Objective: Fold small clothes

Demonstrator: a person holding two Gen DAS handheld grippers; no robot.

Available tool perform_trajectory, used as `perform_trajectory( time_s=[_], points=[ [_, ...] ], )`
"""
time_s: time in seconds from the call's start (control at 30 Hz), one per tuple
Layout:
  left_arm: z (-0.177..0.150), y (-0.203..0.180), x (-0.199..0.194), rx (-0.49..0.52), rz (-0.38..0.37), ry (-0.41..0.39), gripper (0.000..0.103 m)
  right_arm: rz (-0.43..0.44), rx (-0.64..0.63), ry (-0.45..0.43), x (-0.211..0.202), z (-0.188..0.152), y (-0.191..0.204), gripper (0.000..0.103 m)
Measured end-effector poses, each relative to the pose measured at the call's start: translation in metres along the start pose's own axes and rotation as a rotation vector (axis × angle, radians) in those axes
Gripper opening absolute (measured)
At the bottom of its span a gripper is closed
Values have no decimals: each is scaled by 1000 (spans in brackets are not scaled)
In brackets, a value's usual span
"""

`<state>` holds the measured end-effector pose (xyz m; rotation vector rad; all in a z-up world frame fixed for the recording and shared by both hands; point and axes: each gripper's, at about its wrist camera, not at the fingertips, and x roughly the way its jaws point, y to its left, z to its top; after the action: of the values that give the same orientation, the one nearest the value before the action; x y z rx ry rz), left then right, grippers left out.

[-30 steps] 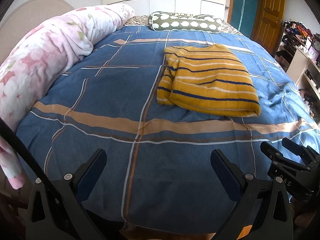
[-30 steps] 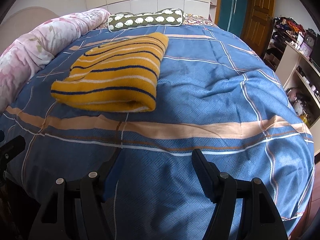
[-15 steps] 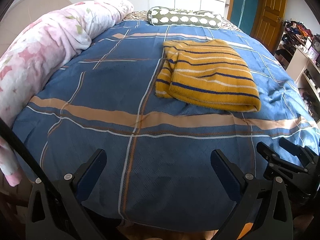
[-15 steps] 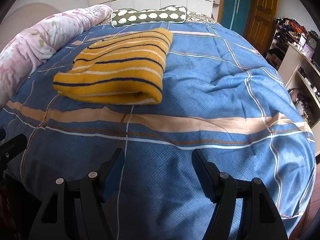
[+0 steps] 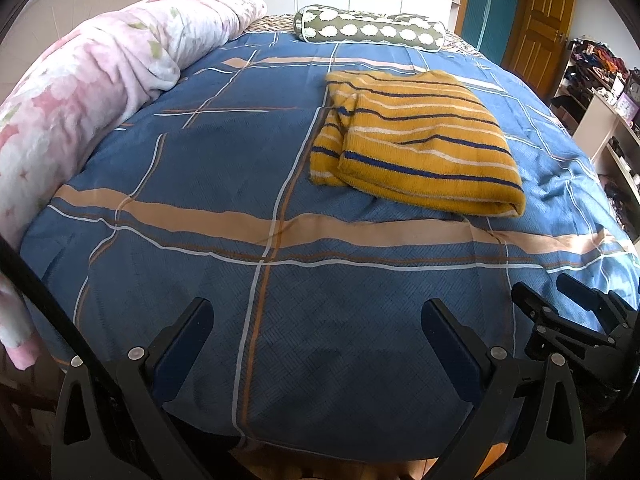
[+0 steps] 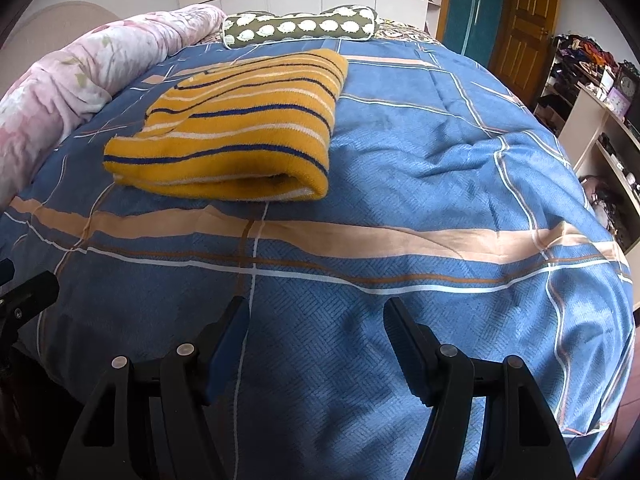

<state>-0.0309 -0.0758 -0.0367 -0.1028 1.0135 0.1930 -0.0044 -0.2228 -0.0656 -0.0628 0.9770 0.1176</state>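
Striped knit sweater (image 5: pixel 416 140) folded, thick rectangle on woven plaid bedspread (image 5: pixel 280 320); left gripper (image 5: pixel 316 320), right gripper (image 6: pixel 316 320) wide open, empty.

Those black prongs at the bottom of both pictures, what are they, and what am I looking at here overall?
They are the fingers of two handheld grippers, one in each of a person's hands; there is no robot arm. Each gripper carries a wide-angle camera looking forward along its own fingers, which is why the room looks bent.

One picture comes from the left gripper, the other from the right gripper. In the left view, the right gripper also shows at the right edge.

Both look down at a bed with a blue plaid bedspread. On it lies a folded yellow striped sweater, lying flat. A rolled pink floral blanket runs along the left side, and a green bolster pillow lies at the far end.

Both grippers stand open over the near edge of the bed, holding nothing.
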Motion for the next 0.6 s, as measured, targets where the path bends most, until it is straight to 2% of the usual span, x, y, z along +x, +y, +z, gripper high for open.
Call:
perform_trajectory(
  time_s=[0.6],
  points=[
    [-4, 3, 2, -10, -15, 7, 103, -11, -23, -20, -4, 0, 7, 74]
  ],
)
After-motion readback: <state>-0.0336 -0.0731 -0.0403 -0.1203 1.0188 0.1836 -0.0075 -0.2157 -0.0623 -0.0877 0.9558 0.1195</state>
